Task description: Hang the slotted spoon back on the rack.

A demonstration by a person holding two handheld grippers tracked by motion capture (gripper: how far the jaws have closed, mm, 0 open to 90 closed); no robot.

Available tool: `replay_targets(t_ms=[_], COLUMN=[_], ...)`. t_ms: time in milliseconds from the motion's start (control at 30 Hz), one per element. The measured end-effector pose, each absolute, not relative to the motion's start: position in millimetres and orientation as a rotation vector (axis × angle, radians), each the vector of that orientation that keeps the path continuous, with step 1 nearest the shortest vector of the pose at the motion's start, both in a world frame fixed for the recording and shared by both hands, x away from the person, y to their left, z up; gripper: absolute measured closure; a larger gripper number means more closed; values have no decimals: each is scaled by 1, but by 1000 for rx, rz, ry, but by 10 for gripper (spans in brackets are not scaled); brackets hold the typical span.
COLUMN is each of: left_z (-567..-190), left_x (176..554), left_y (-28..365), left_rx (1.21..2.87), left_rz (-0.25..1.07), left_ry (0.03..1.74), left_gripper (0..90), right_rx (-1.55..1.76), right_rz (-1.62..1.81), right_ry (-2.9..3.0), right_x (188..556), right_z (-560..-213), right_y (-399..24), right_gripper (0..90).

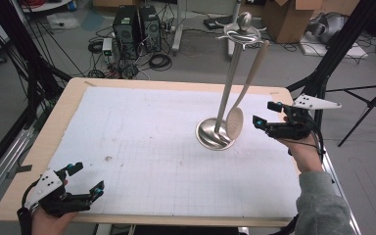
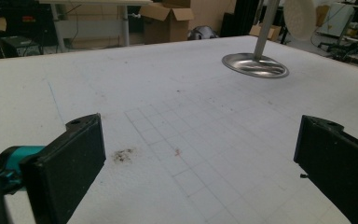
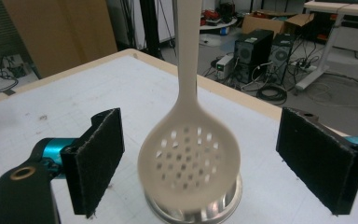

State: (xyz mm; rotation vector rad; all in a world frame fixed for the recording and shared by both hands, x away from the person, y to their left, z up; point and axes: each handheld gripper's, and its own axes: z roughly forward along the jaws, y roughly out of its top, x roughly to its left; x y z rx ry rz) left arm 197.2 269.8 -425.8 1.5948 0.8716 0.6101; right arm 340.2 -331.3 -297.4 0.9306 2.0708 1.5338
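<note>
Steel utensil stand [image 1: 229, 73] carries a hanging slotted spoon [image 3: 189, 161], light, stiff, smooth plastic, apt to swing. Right gripper [image 1: 266, 114] stands released beside its bowl; left gripper [image 2: 200, 168] rests open. Best grasped on the handle.

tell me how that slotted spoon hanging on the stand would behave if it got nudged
The slotted spoon hangs free from the stand's top hook, so a nudge would probably set it swinging. It looks like thin plastic with holes, so likely light and fairly stiff. A hard upward push might unhook it.
</note>
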Motion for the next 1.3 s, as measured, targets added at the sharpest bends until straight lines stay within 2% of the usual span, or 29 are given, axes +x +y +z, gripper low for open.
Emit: replay_targets(t_ms=[1300], left_z=[-426], left_x=[218], left_y=[256], left_rx=[1564], left_rz=[561], left_ry=[835], left_gripper=[23], right_rx=[950], right_rz=[1624], right_ry=[1972], right_x=[273], right_z=[-360], right_y=[-364], right_gripper=[141])
